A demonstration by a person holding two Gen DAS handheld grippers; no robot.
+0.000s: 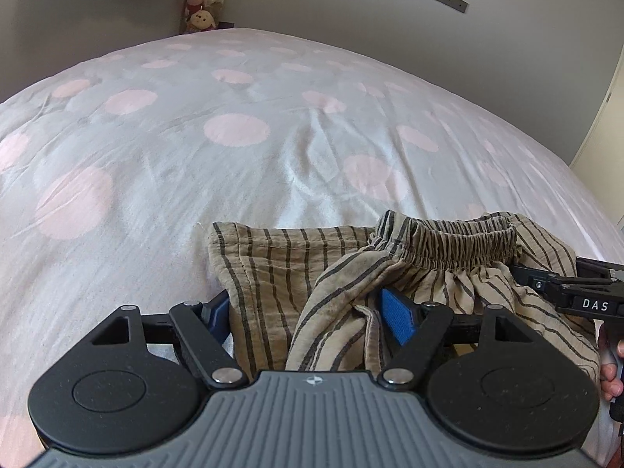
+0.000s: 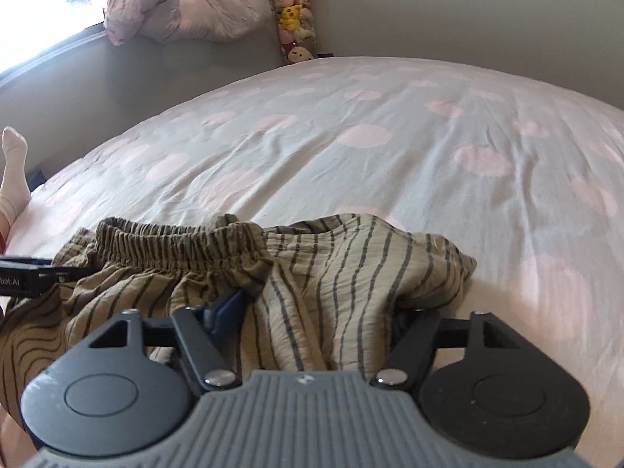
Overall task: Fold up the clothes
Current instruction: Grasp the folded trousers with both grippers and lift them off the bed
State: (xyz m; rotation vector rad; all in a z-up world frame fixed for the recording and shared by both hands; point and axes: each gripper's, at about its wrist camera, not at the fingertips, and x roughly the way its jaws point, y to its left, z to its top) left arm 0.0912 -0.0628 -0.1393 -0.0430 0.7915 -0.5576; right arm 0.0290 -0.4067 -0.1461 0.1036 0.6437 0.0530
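Observation:
A pair of tan shorts with dark stripes [image 1: 296,269] lies crumpled on the bed, elastic waistband [image 1: 460,241] up. My left gripper [image 1: 308,312] stands wide open with the cloth bunched between its blue pads [image 1: 397,319]. In the right wrist view the same shorts [image 2: 331,273] drape over my right gripper [image 2: 312,312], whose fingers are spread wide with cloth between and over them; the waistband [image 2: 175,245] lies to the left. The right gripper shows at the right edge of the left view [image 1: 577,292], the left gripper at the left edge of the right view [image 2: 35,273].
The bed has a white cover with pink dots [image 1: 234,128]. A rolled duvet [image 2: 183,11] lies on the sill by the window. A column of plush toys [image 2: 294,11] stands in the corner. A person's socked foot [image 2: 13,171] shows at left.

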